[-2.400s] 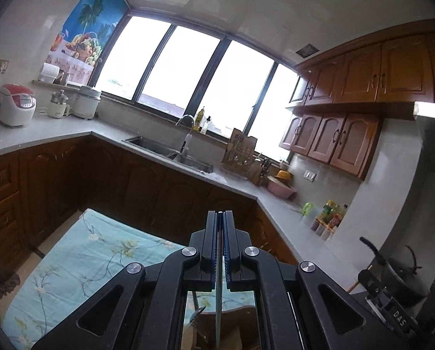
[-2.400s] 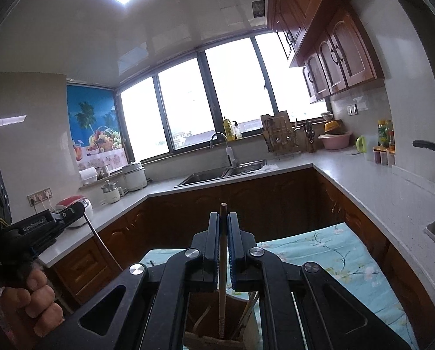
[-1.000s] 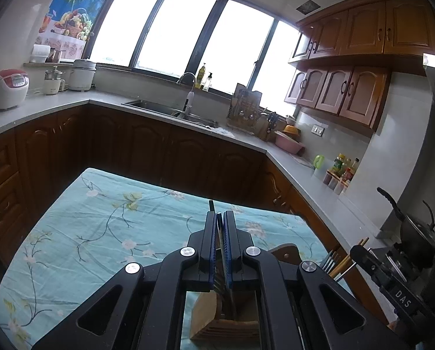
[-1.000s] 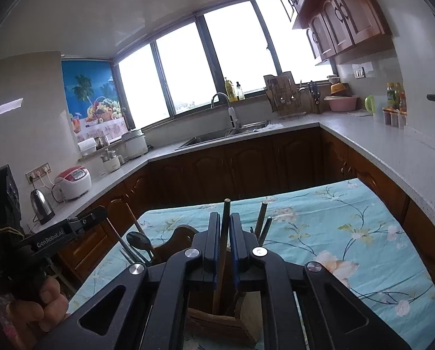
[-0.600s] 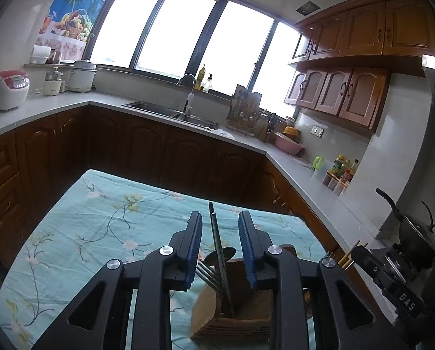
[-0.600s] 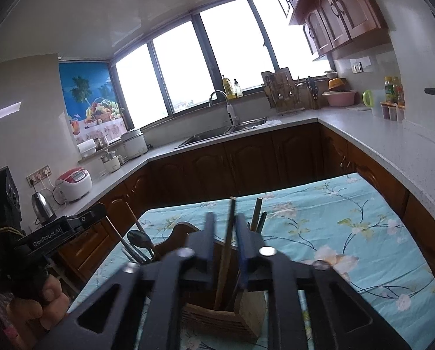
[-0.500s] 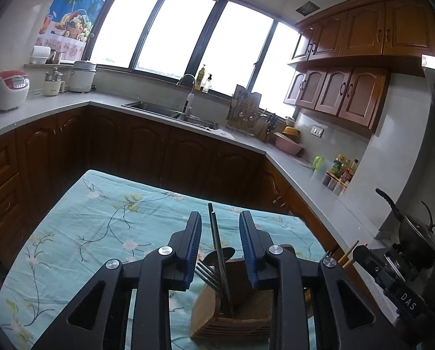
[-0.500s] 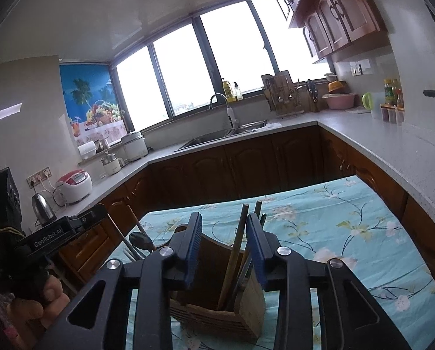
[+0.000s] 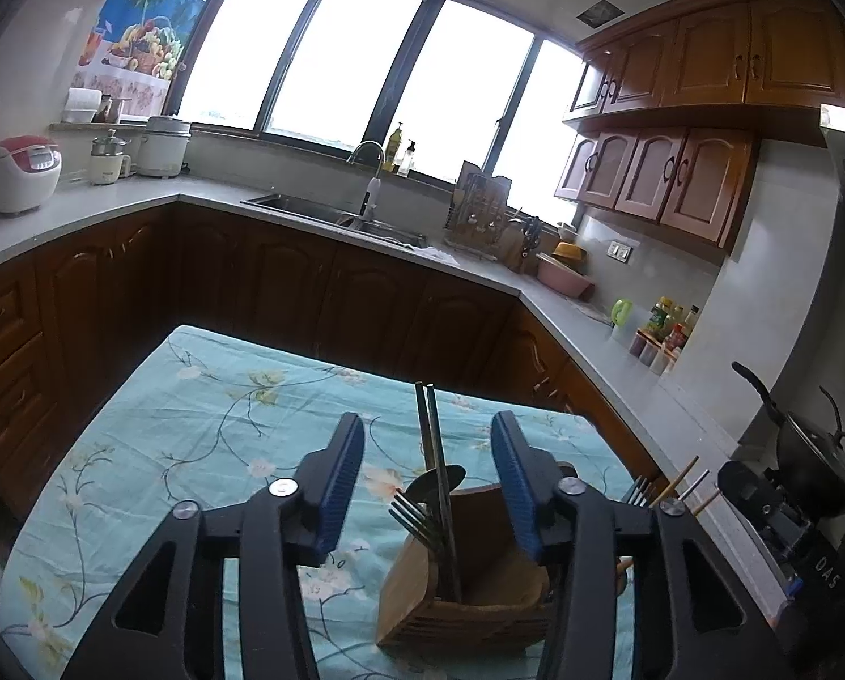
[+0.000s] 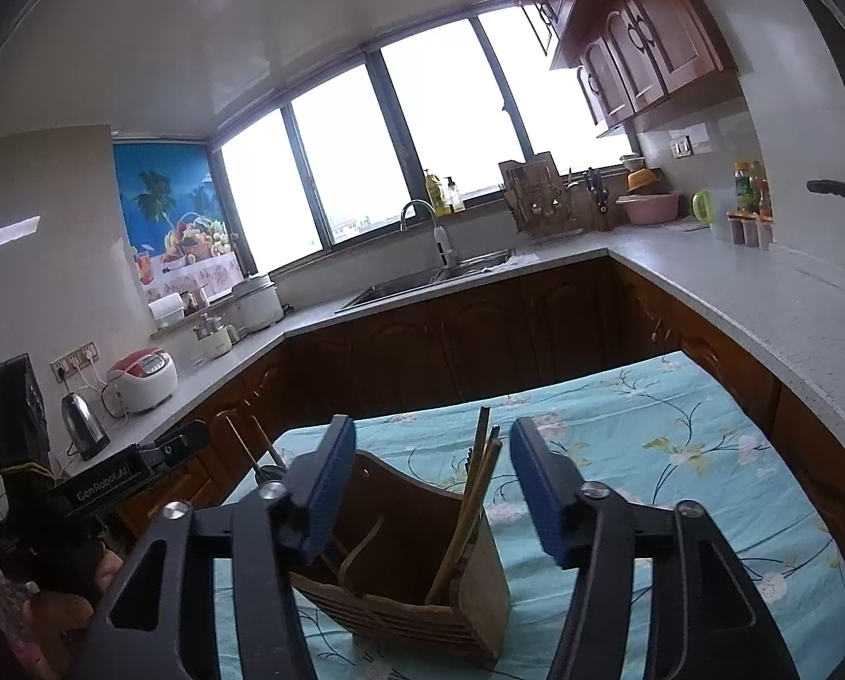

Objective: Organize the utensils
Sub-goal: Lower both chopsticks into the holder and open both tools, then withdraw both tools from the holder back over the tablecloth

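Both grippers were opening. The left gripper (image 9: 428, 476) stood clear around the metal chopsticks (image 9: 434, 453); the right gripper (image 10: 431, 481) stood clear around the wooden chopsticks (image 10: 473, 487). Both pairs stood in the wooden holder (image 10: 411, 583) on the bench (image 10: 677, 453). Risk: a pad catching a stick during withdrawal could tip the light holder.

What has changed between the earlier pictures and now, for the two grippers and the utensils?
Both grippers came down to the wooden utensil holder and let go. The left gripper released metal chopsticks; the right gripper released wooden chopsticks. Both jaws are opening, touching nothing. The holder stayed on the floral tablecloth.
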The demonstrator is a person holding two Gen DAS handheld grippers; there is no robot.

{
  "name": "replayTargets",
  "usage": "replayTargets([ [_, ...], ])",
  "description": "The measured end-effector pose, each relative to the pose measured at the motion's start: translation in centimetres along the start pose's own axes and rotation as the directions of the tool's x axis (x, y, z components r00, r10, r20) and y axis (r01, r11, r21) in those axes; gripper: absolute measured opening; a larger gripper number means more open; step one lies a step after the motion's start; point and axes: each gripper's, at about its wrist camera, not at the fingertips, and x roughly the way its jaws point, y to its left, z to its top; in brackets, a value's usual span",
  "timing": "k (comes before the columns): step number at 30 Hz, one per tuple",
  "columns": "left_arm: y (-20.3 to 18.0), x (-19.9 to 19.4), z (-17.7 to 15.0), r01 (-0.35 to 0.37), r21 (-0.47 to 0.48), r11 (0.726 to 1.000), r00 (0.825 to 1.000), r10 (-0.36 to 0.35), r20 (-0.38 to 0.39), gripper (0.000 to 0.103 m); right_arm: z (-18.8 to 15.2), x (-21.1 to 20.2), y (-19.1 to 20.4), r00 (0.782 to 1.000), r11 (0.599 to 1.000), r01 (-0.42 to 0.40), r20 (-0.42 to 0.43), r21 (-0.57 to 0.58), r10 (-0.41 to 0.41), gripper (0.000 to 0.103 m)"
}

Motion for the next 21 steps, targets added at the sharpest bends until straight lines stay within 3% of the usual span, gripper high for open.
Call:
replayTargets([
  [4, -0.1, -0.9, -0.4, -0.018, 0.002, 1.0, 1.0, 0.018, 0.002, 0.079, -0.2, -0.6, -0.4, 1.0, 1.0, -0.004, 0.015, 0.023, 0.004, 0.08],
  [9, 0.2, -2.5, -1.2, -0.026, 0.003, 1.0, 1.0, 0.027, -0.012, 0.093, -0.7, -1.5, -1.0, 1.0, 0.999, 0.003, 0.011, 0.041, -0.004, 0.089],
  [21, 1.1, -8.3, -3.1, -0.044, -0.031, 0.999, 0.996, 0.042, -0.079, 0.101, -3.5, -5.6, -1.5, 1.0, 0.994, 0.001, -0.016, 0.113, 0.001, 0.099],
])
